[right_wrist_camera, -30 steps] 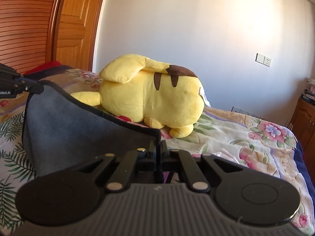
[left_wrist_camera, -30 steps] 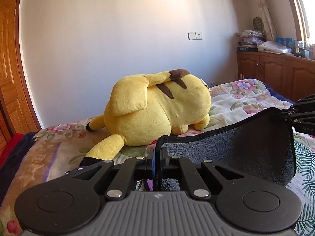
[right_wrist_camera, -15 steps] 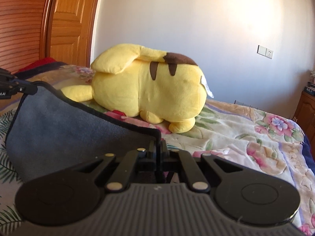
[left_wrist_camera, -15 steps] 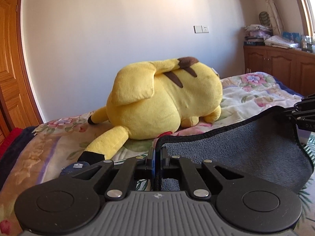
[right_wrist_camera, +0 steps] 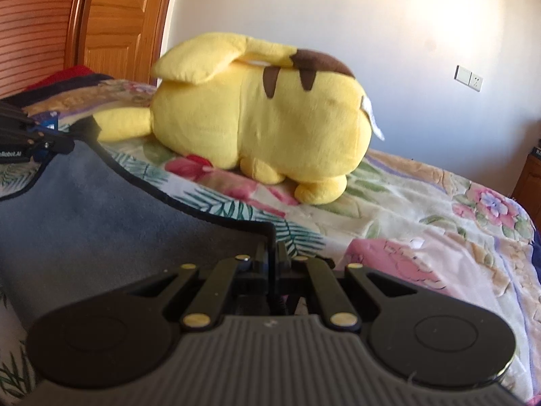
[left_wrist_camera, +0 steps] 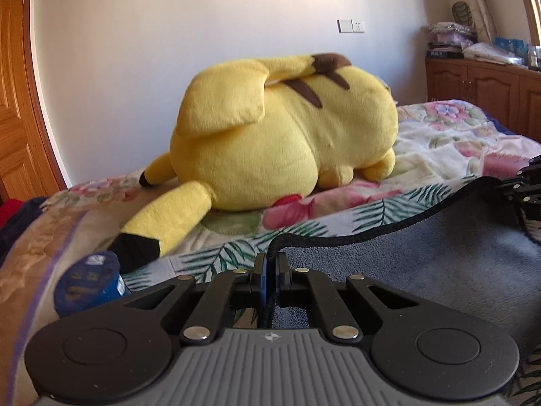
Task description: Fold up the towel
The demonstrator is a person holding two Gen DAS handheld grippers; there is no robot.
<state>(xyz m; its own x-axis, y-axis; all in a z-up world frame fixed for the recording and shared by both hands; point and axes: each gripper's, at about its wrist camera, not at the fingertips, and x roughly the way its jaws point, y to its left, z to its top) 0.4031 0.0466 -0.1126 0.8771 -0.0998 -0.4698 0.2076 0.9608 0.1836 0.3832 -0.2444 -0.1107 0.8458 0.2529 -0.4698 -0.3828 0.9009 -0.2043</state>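
You see a yellow plush toy (left_wrist_camera: pixel 284 135) lying on the floral bedspread (left_wrist_camera: pixel 439 142), a blue round tin (left_wrist_camera: pixel 89 282) beside its tail, and a wooden cabinet (left_wrist_camera: pixel 483 91) behind.

My left gripper (left_wrist_camera: pixel 268 264) is clamped tight on a towel (left_wrist_camera: pixel 439 257) corner; my right gripper (right_wrist_camera: pixel 271 253) is clamped tight on the neighbouring corner, both held low and level.
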